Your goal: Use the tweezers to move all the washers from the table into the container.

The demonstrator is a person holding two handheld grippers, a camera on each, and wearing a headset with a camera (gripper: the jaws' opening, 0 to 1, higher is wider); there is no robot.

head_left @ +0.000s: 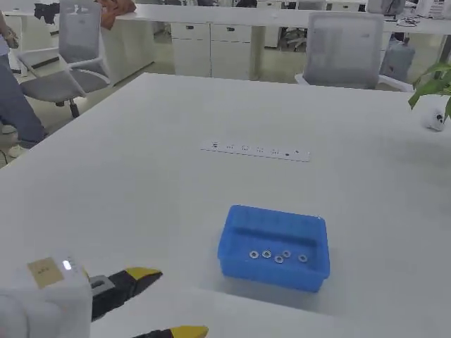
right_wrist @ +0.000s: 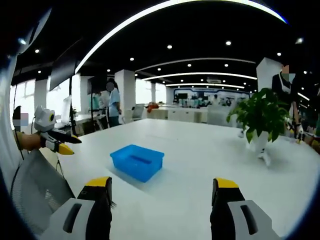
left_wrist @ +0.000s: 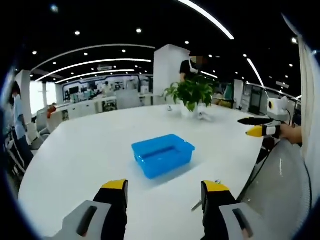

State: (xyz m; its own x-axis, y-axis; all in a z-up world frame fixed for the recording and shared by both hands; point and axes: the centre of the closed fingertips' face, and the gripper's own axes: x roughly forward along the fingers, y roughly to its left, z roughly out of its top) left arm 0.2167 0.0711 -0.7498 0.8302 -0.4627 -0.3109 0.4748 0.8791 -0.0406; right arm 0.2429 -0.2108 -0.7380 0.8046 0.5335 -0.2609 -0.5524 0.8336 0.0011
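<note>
A blue container (head_left: 235, 241) stands on the white table (head_left: 141, 183), with several small metal washers (head_left: 278, 255) lying inside it. My left gripper (head_left: 180, 303) is at the near left edge, a little left of the container, open with nothing between its yellow-tipped jaws. In the left gripper view the container (left_wrist: 162, 154) lies ahead of my open gripper (left_wrist: 165, 187), and a thin metal piece (left_wrist: 197, 204), perhaps the tweezers, lies by the right jaw. My right gripper (left_wrist: 245, 126) is open, off to the right. In the right gripper view my gripper (right_wrist: 162, 184) faces the container (right_wrist: 137, 161).
A white power strip (head_left: 255, 151) lies flat at the table's middle. A potted plant (head_left: 431, 88) stands at the far right edge. Office chairs (head_left: 345, 51) sit along the far side, and a person (head_left: 13, 98) stands at the left.
</note>
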